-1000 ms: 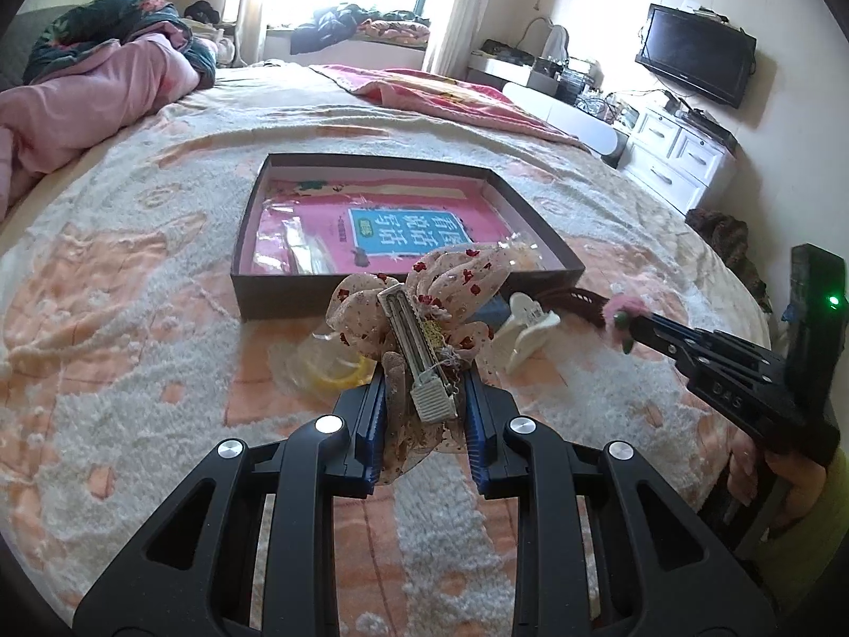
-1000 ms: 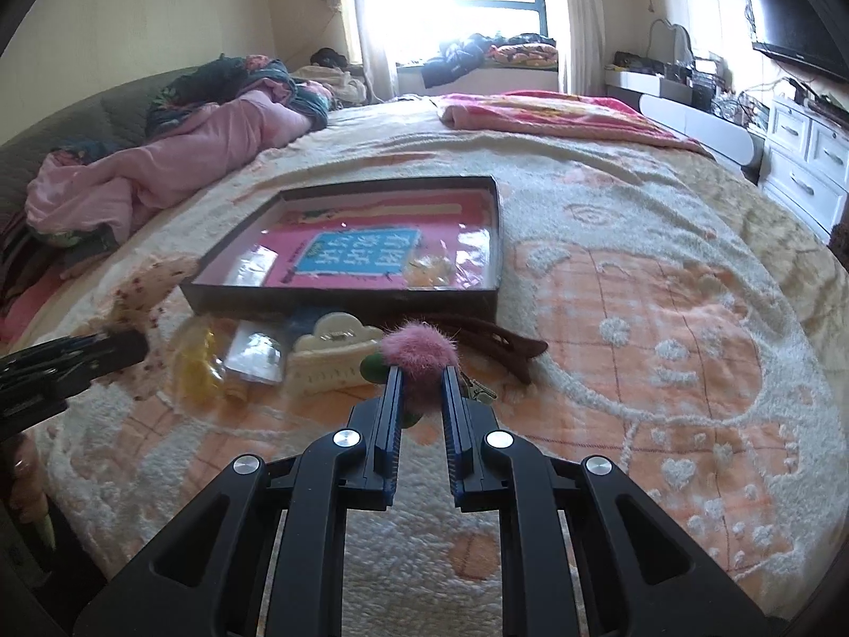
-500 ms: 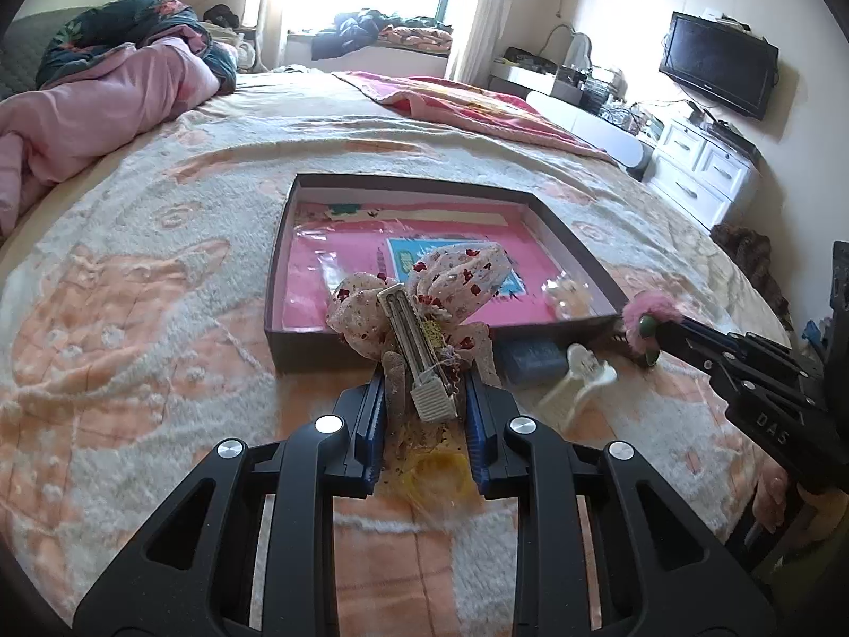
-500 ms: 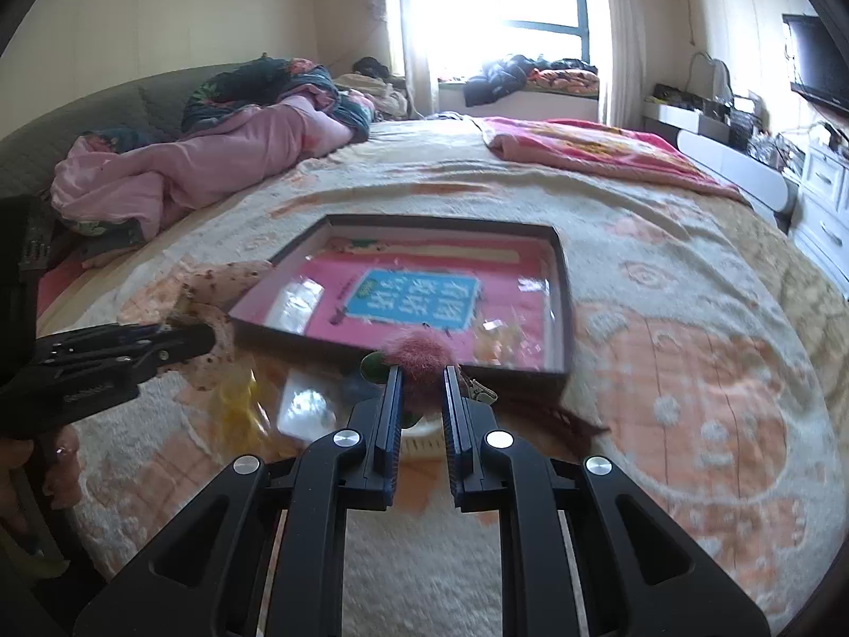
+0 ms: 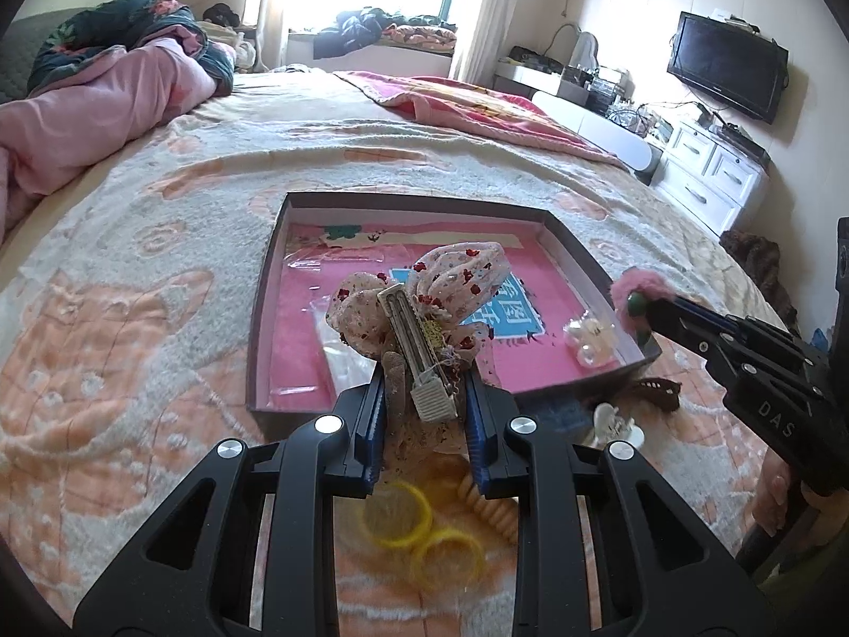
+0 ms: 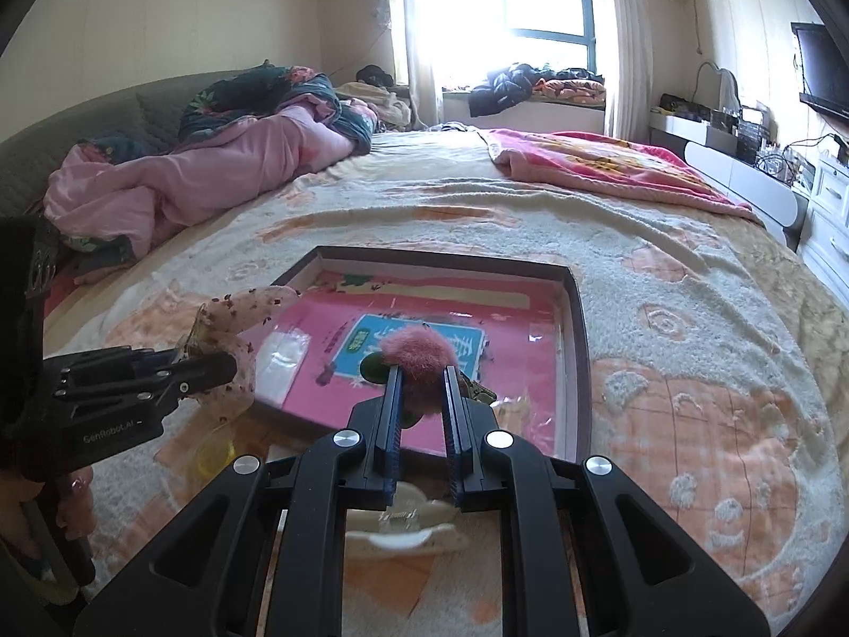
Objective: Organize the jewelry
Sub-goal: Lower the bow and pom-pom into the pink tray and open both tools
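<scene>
My left gripper [image 5: 424,403] is shut on a floral fabric bow hair clip [image 5: 424,308], holding it above the near edge of the dark shallow box [image 5: 265,286] with a pink lining. My right gripper [image 6: 422,377] is shut on a pink fuzzy pom-pom hair piece [image 6: 416,350] with a green part, over the box [image 6: 575,318]; it shows in the left wrist view as a gripper [image 5: 644,313] at the box's right wall. A small bag with pearl pieces [image 5: 589,337] lies in the box's right corner. The bow clip [image 6: 239,318] also shows at the left.
On the bed cover in front of the box lie yellow hair rings [image 5: 419,525], a beige coil tie [image 5: 491,504], a white claw clip [image 5: 615,424] and a brown clip [image 5: 658,390]. A pink quilt [image 5: 79,122] is piled far left. Drawers [image 5: 711,170] stand right.
Both grippers have moved forward with their pieces, from over the loose items in front of the box to over the box itself. Their grips have not changed.
</scene>
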`<state>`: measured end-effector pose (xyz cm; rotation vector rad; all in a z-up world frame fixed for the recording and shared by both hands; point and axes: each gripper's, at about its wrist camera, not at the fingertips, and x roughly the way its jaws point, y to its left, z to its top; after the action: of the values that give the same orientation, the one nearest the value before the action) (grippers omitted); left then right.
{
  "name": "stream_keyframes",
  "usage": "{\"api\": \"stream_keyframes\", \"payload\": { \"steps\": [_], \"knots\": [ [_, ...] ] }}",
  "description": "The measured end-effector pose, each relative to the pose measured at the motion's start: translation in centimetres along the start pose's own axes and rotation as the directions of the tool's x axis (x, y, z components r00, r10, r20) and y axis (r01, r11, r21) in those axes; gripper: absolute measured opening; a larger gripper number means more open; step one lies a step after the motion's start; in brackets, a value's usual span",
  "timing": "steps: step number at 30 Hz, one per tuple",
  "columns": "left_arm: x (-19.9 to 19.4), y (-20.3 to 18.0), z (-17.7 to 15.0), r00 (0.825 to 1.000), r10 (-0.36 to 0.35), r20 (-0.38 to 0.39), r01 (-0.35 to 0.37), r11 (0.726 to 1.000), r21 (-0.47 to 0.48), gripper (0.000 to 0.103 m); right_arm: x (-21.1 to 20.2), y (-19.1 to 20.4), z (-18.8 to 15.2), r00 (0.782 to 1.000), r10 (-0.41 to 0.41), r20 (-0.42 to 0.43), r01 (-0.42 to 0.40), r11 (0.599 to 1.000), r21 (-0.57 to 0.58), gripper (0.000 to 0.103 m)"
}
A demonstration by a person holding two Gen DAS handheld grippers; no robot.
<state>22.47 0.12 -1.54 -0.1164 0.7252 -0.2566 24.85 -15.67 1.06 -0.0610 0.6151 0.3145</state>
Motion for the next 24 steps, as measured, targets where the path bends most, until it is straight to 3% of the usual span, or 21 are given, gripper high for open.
{"api": "stream_keyframes", "payload": {
  "steps": [24],
  "knots": [
    [6.8,-1.7,2.2,0.996,-0.024,-0.09,0.028,0.999,0.038,0.02,7.3,-5.5,1.9,0.991,-0.093,-0.095,0.096,0.995,0.028,0.014]
  ]
}}
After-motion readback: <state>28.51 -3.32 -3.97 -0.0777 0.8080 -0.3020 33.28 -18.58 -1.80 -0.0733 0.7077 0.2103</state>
